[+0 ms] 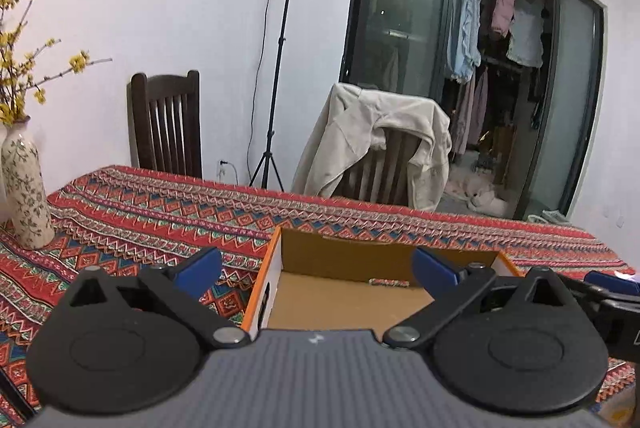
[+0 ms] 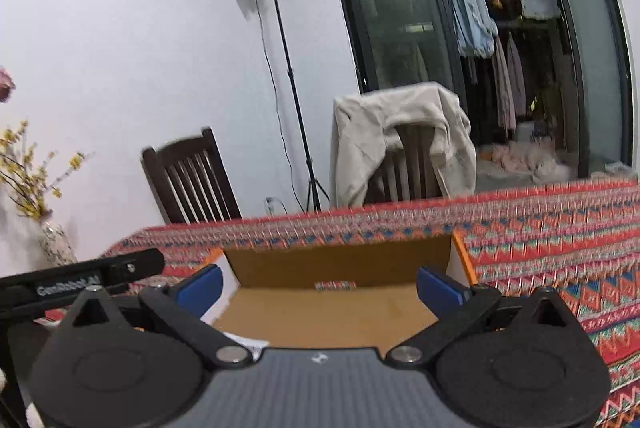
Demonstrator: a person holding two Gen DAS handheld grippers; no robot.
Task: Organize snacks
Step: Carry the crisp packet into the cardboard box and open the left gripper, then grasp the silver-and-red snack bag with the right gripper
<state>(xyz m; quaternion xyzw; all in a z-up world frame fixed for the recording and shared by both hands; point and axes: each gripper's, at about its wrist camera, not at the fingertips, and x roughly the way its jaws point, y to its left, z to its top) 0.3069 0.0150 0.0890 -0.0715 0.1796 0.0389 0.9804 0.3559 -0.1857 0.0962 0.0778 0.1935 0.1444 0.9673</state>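
Table (image 1: 160, 212), vase (image 1: 26, 184), chairs beyond

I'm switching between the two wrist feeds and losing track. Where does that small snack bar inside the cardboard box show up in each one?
Left wrist: the snack bar lies low and right of centre, on the cardboard box floor against its far wall.
Right wrist: the snack bar lies low, about mid-picture, against the box's far wall.
Shared landmark: the chair draped with a beige jacket beyond the table.
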